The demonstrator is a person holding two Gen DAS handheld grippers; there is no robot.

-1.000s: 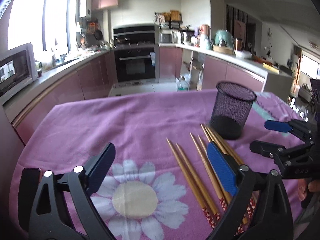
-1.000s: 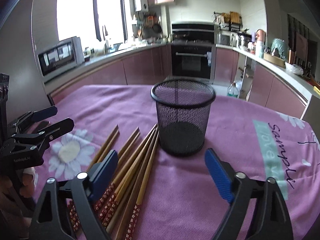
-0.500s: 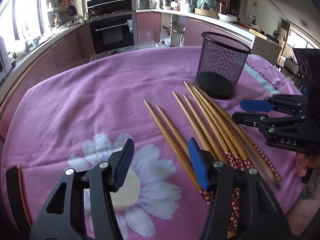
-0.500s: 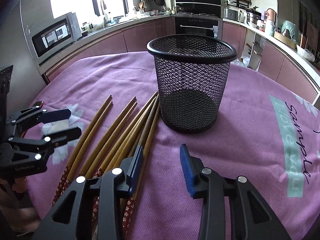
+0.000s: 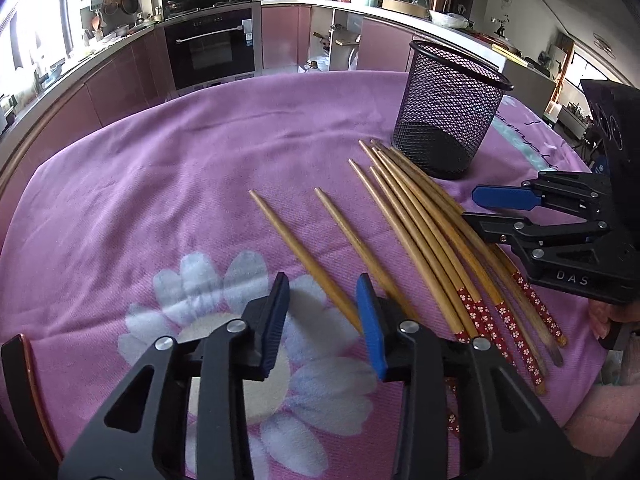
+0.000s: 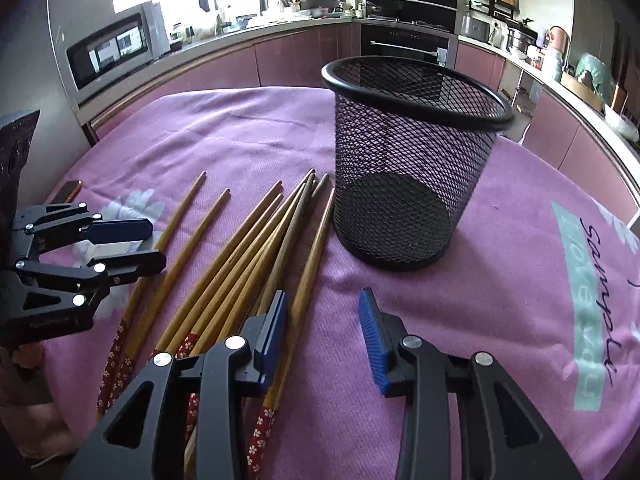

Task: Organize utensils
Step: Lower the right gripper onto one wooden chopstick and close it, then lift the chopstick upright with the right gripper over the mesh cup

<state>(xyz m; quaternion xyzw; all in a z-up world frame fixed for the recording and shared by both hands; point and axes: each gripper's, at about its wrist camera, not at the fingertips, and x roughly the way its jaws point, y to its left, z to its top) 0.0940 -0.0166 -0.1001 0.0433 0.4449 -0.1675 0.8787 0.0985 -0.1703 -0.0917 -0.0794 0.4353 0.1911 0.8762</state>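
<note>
A: From the left wrist, how far along is the tidying?

B: It has not really begun. The cup (image 5: 448,120) stands upright on the worktop (image 5: 160,180) with nothing in it. Every chopstick (image 5: 420,232) lies flat on the near side of the cup, tips pointing toward it.

A: And the left hand-held gripper (image 5: 322,280)?

B: Its jaws have just been closing and stand partly spread. The loose chopstick farthest from the cup runs into the gap between them, but the pads do not press on it. The right hand-held gripper (image 5: 470,205) hangs over the bundle nearest the cup, jaws a little apart and holding nothing.

A: What is the count from there?

B: One cup and two grippers. There are two loose chopsticks and a bundle of at least six. The bundle overlaps too much for an exact number.

A: Does the right wrist view agree?

B: Yes. The cup (image 6: 408,168) is empty there too. The chopsticks (image 6: 248,248) fan out from its base, at least eight by their tips. The right hand-held gripper (image 6: 322,296) has just been closing and is half spread. The chopstick nearest the cup lies just inside one pad, unpinched. The left hand-held gripper (image 6: 157,243) sits over the two far ones, jaws slightly apart.

A: So what is left?

B: By the look of it, everything: each chopstick has yet to go into the cup.
</note>
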